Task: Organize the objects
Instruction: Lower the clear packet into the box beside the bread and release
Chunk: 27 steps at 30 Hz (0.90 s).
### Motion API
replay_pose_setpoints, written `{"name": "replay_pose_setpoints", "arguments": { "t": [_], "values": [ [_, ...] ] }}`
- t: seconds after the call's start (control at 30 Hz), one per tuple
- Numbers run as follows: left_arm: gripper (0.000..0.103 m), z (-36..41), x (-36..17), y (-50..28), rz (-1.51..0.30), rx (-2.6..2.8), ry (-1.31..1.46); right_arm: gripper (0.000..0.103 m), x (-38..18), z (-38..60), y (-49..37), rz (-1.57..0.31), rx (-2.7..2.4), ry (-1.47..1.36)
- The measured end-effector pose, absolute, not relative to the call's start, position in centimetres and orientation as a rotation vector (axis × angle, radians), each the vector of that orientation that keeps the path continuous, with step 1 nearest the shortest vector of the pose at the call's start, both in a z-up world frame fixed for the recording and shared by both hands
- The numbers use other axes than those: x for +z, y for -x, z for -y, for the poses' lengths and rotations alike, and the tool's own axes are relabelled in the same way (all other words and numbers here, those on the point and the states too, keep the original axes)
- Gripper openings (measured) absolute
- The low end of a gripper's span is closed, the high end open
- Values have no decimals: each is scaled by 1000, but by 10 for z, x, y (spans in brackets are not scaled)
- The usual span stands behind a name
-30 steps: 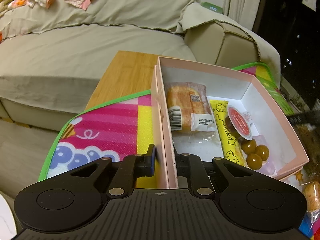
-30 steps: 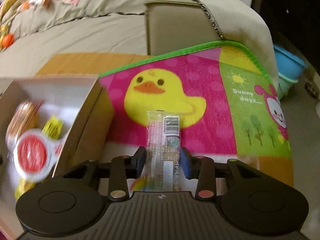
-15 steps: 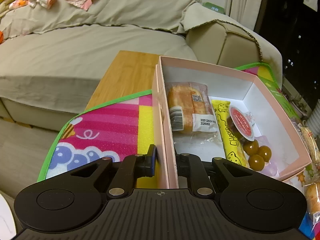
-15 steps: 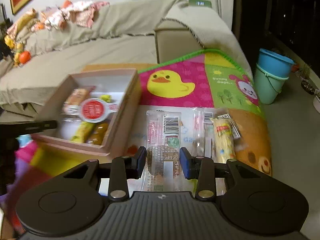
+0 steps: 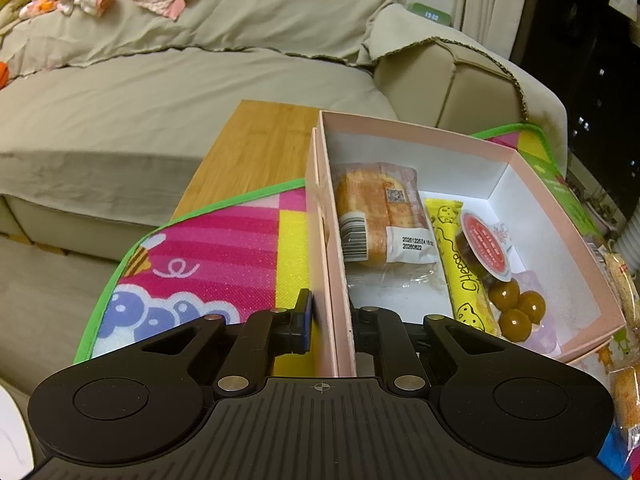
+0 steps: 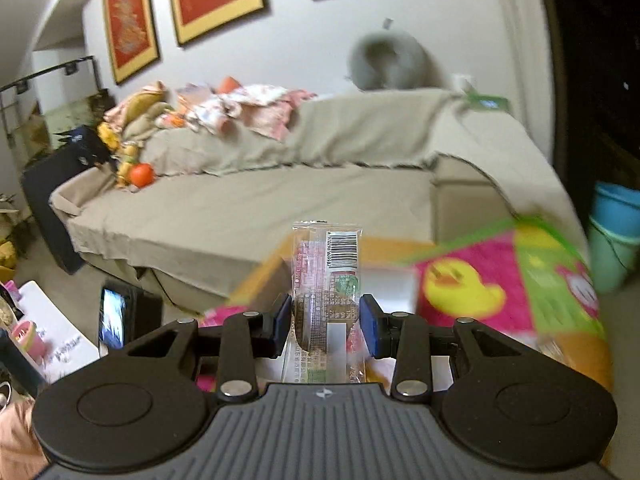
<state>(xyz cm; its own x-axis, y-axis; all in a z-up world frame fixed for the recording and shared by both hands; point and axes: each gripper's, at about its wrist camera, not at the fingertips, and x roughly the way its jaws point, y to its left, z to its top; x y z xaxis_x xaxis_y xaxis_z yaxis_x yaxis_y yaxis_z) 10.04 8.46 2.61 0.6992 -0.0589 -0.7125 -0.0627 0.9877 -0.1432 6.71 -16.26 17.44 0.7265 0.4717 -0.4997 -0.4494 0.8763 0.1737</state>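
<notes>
Two grippers busy here. Right gripper (image 6: 324, 322) has its jaws clamped on a clear snack packet (image 6: 326, 280) with a barcode up top, sticking straight out ahead, held up in the air above the table edge with the beige sofa (image 6: 248, 208) behind it. Left gripper (image 5: 330, 320) has its jaws pinched shut on the near wall of the pink box (image 5: 560, 200), one finger outside, one inside. Box sits on a colourful play mat (image 5: 208, 256) covering the wooden table (image 5: 260, 136). Inside it: a wrapped bread roll (image 5: 372, 216), a yellow cheese stick (image 5: 456, 260), a red-lidded jelly cup (image 5: 484, 240) and three brown balls (image 5: 516, 308). Right view is pretty blurry around the mat.
</notes>
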Motion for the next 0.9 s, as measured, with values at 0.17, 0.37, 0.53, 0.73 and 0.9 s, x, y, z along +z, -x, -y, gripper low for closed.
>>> {"name": "replay_pose_setpoints", "arguments": {
  "t": [0.17,0.37,0.53,0.73,0.9],
  "values": [
    [15,-86,26,-100,-796,-2,162,36,162,116,-114,-611,551,-30],
    [15,-84,26,-101,-798,-3,157,40,132,97,-145,-714,568,-75],
    [15,-84,26,-100,-798,-2,157,50,116,117,-133,-728,528,-77],
    [15,-84,26,-100,-799,-1,155,60,98,164,-110,-723,395,-23],
    [14,-83,27,-100,-799,0,152,62,81,208,-86,-753,286,-13]
  ]
}}
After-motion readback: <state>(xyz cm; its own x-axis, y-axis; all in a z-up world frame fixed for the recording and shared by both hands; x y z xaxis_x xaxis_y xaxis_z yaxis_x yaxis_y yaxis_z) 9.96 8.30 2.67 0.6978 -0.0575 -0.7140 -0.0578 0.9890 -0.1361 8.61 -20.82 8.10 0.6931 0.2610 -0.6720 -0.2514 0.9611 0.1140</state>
